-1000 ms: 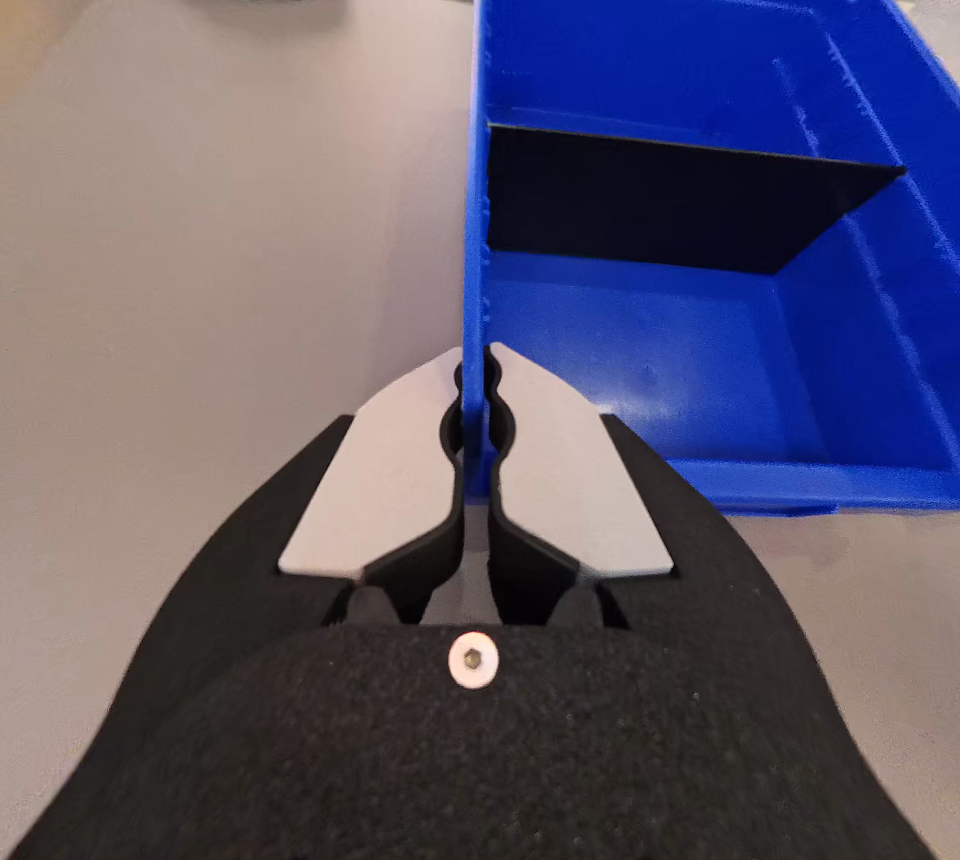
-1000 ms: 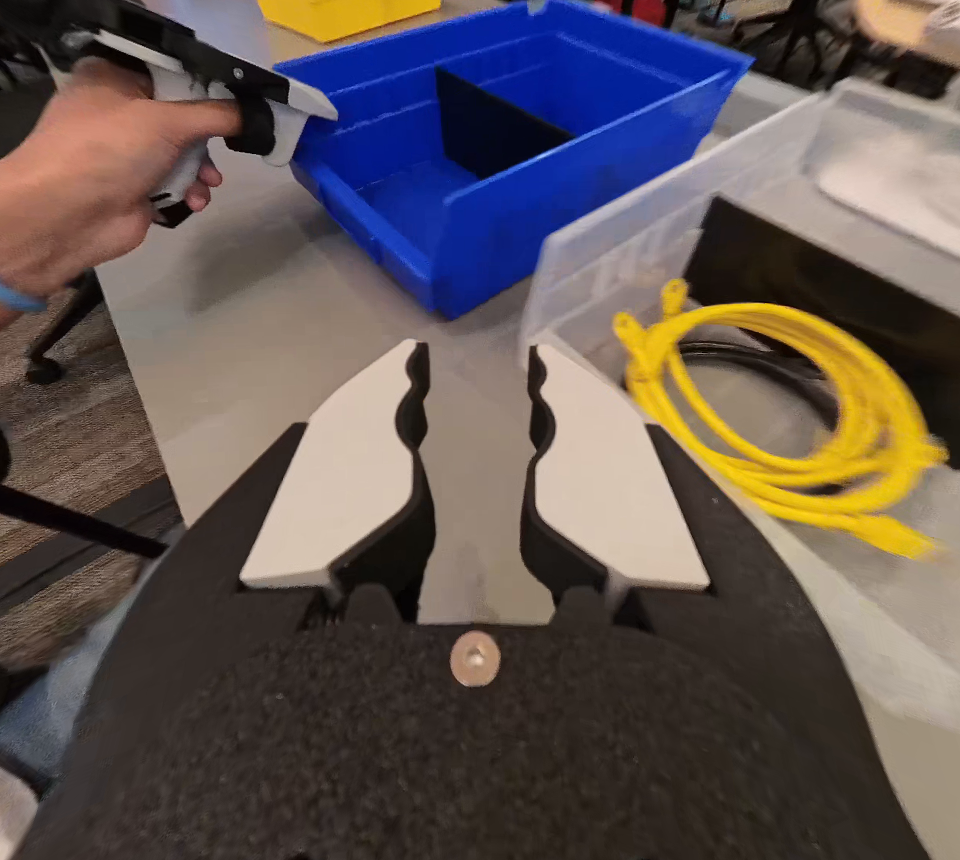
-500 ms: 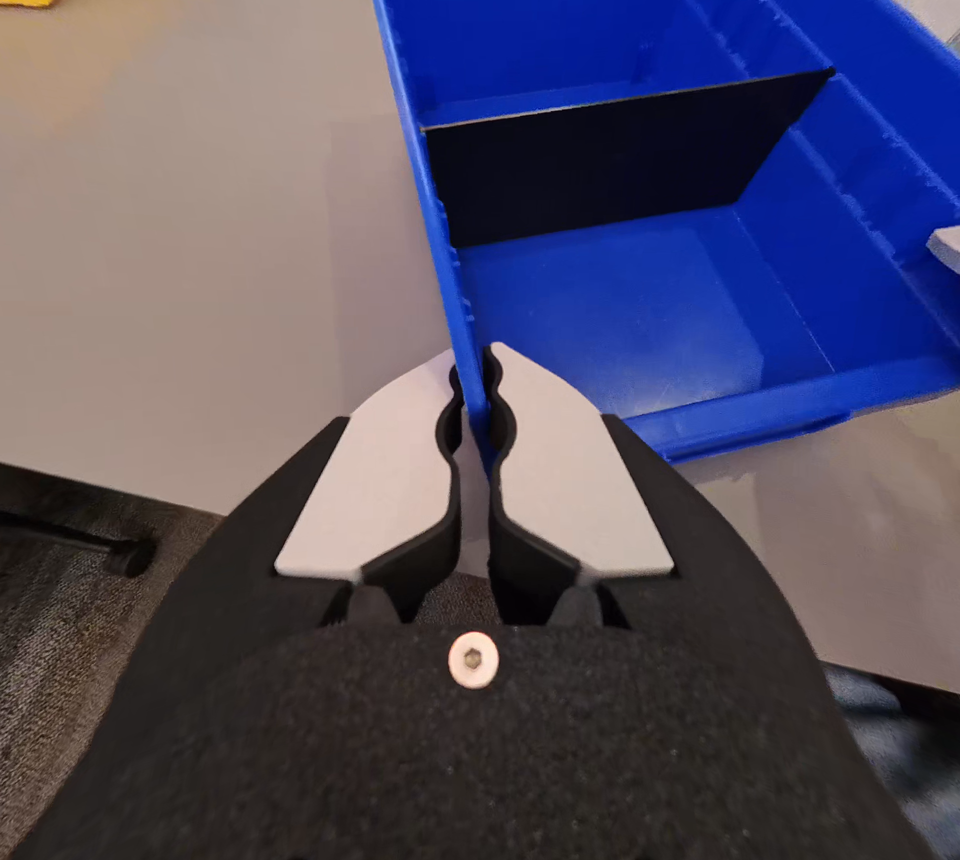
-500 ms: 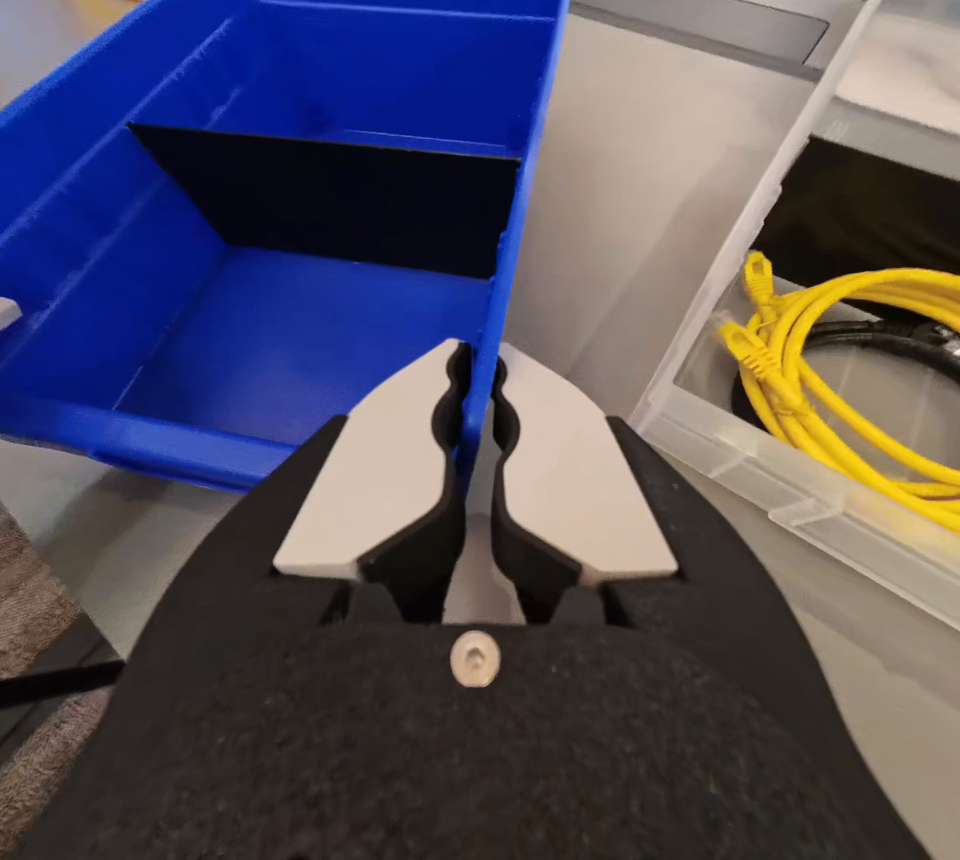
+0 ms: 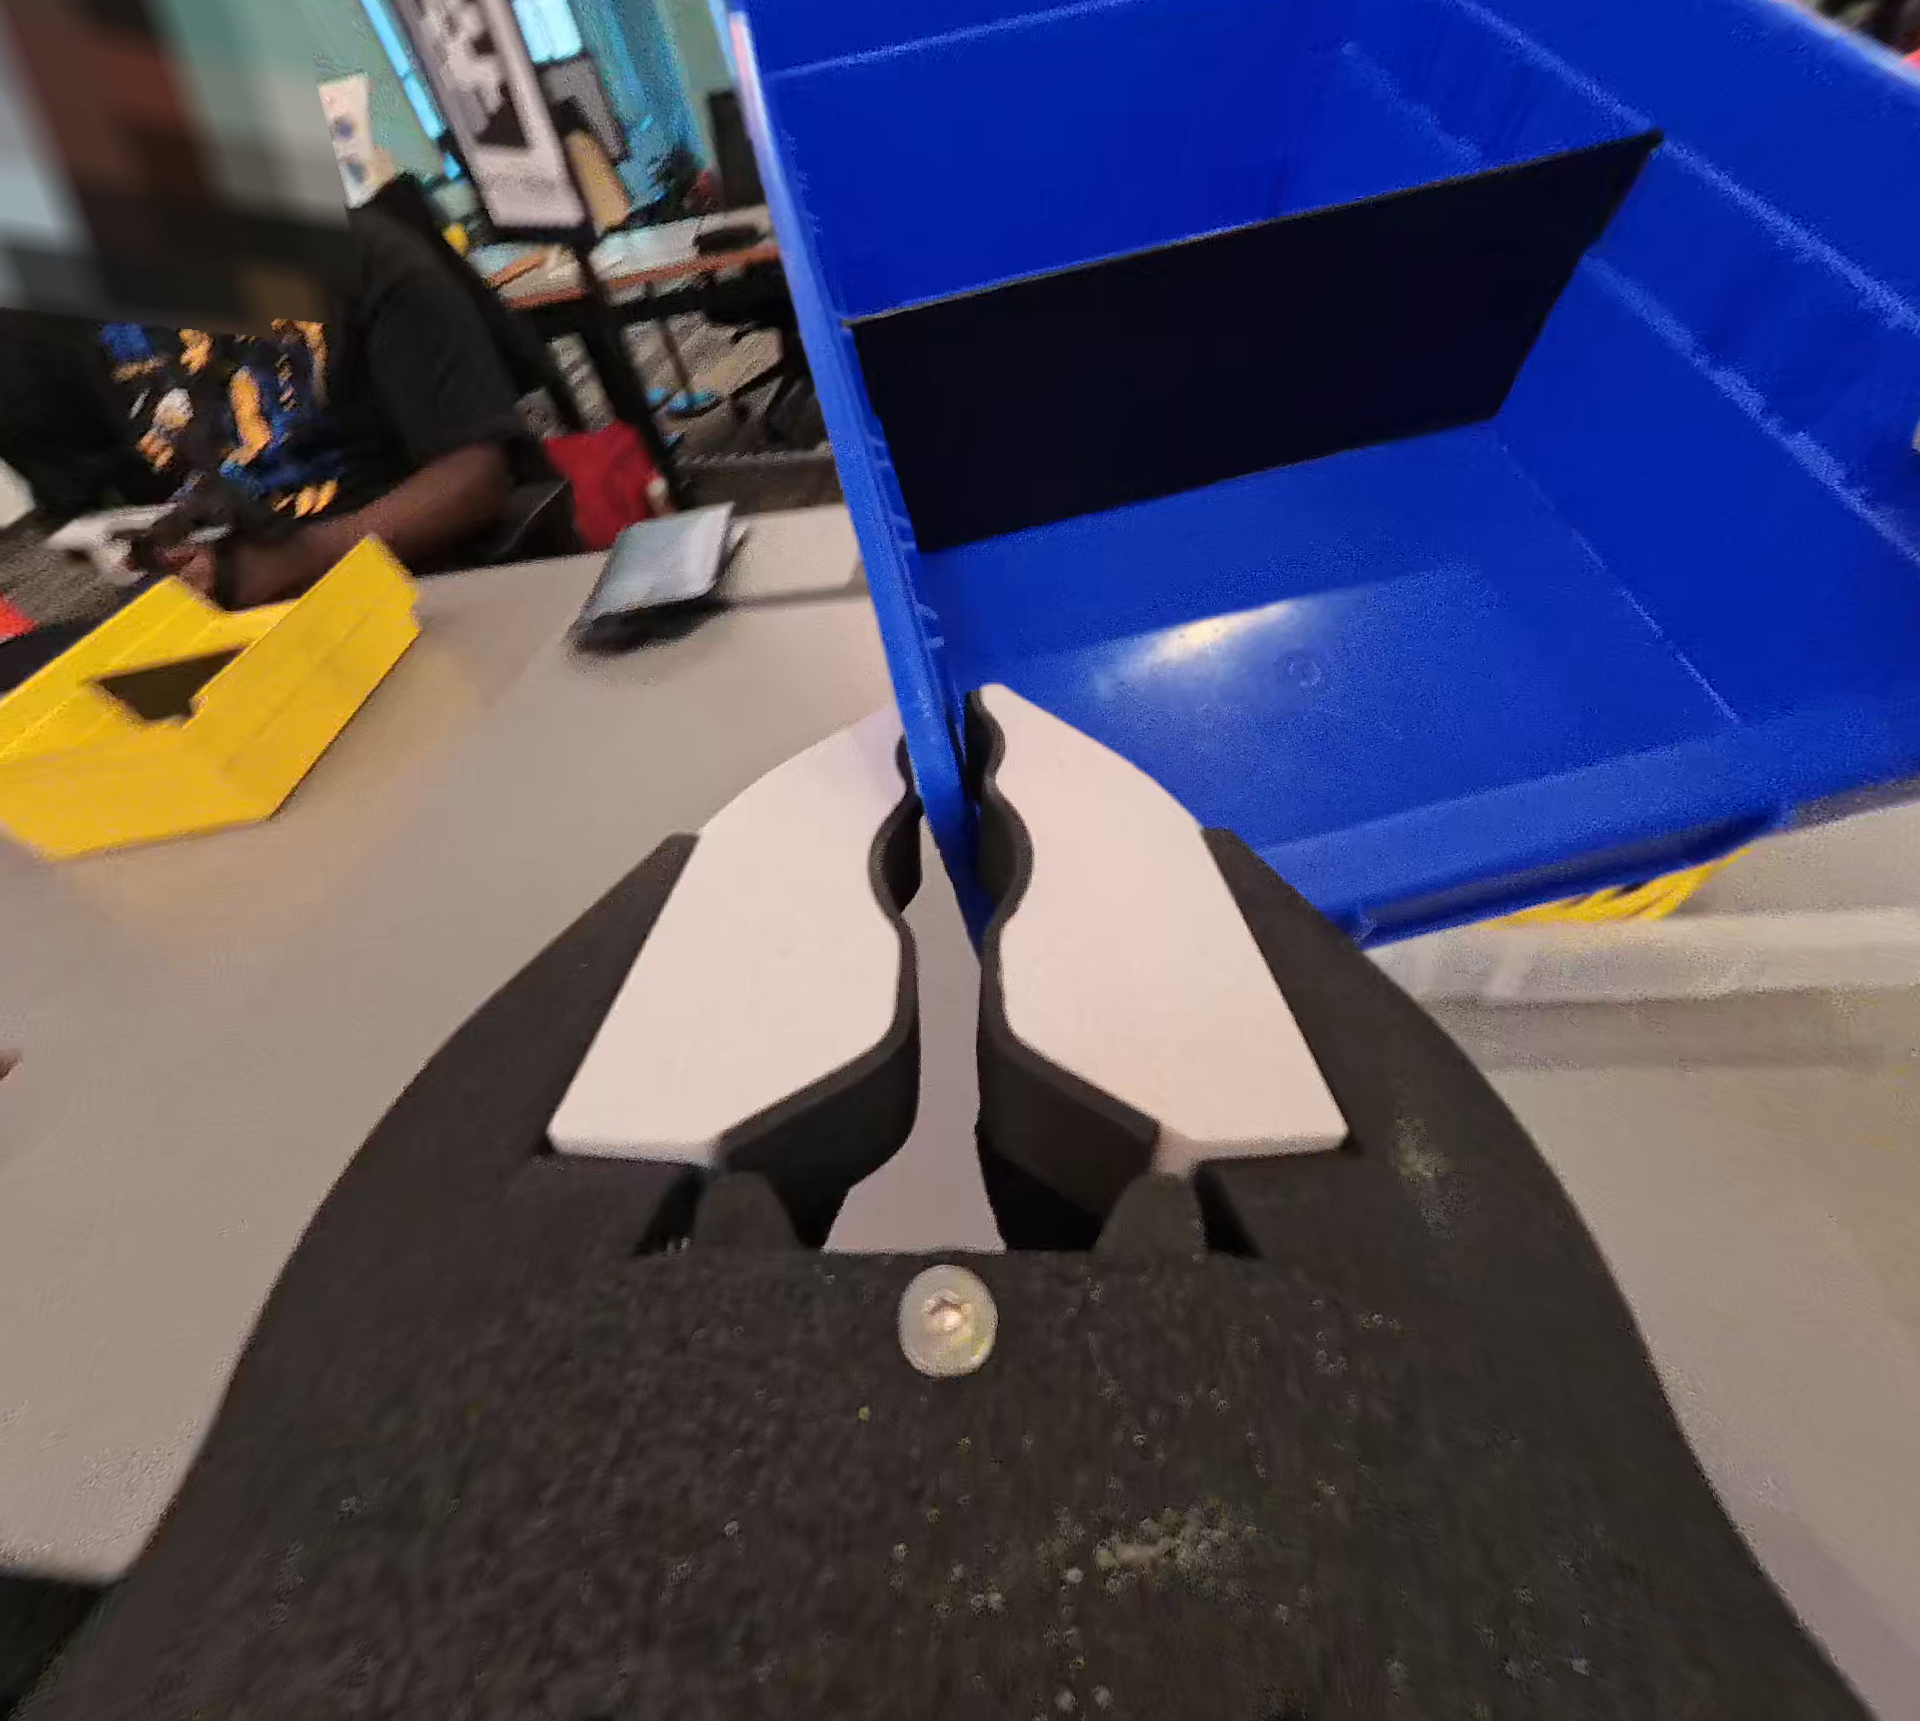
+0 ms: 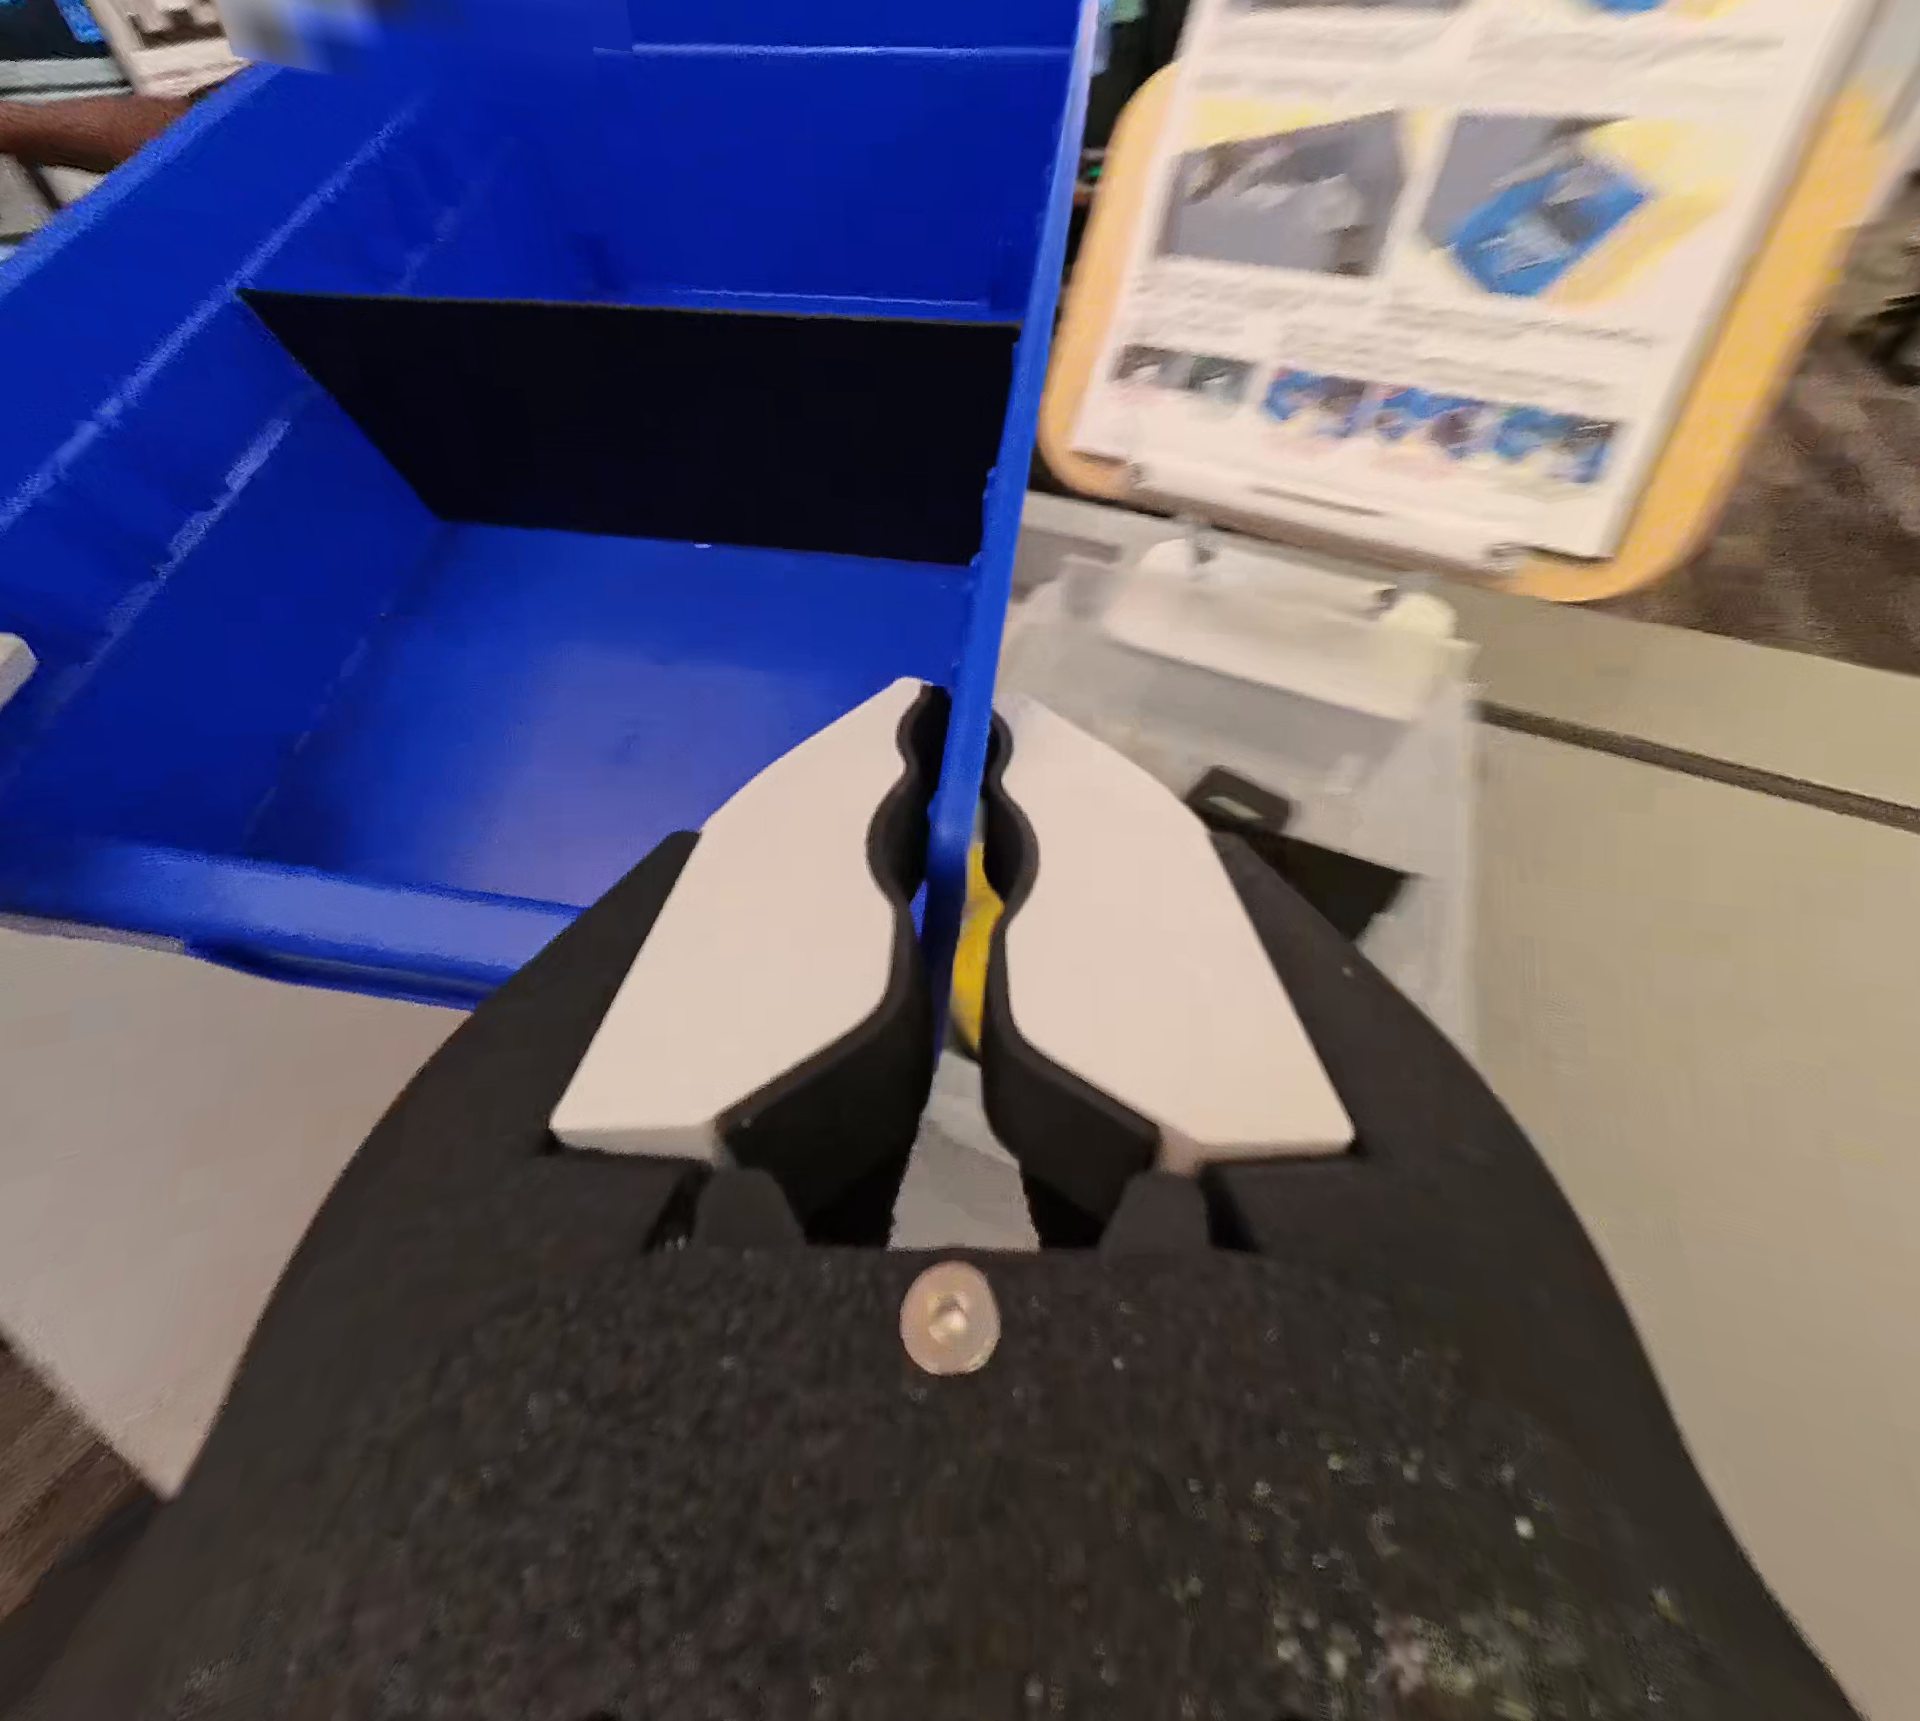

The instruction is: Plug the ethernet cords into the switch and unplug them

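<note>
Blue plastic fills both views: a blue bin (image 5: 1351, 684) with a black divider (image 5: 1195, 362) is tipped up off the grey surface (image 5: 312, 996), gripped on its two side walls. The left gripper (image 5: 940, 736) reaches forward from the bottom centre of its frame, jaws nearly closed, pads pressed on the bin's left wall. The right gripper (image 6: 961, 736) points the same way in its view, jaws likewise narrow and clamped on the bin's right wall. Yellow ethernet cords (image 6: 977, 923) show only as a sliver between the right fingers, below the bin; the rest is hidden. A clear container (image 6: 1247, 663) at centre right is blurred. No switch can be made out. A yellow bin (image 5: 208, 715) sits at left.
</note>
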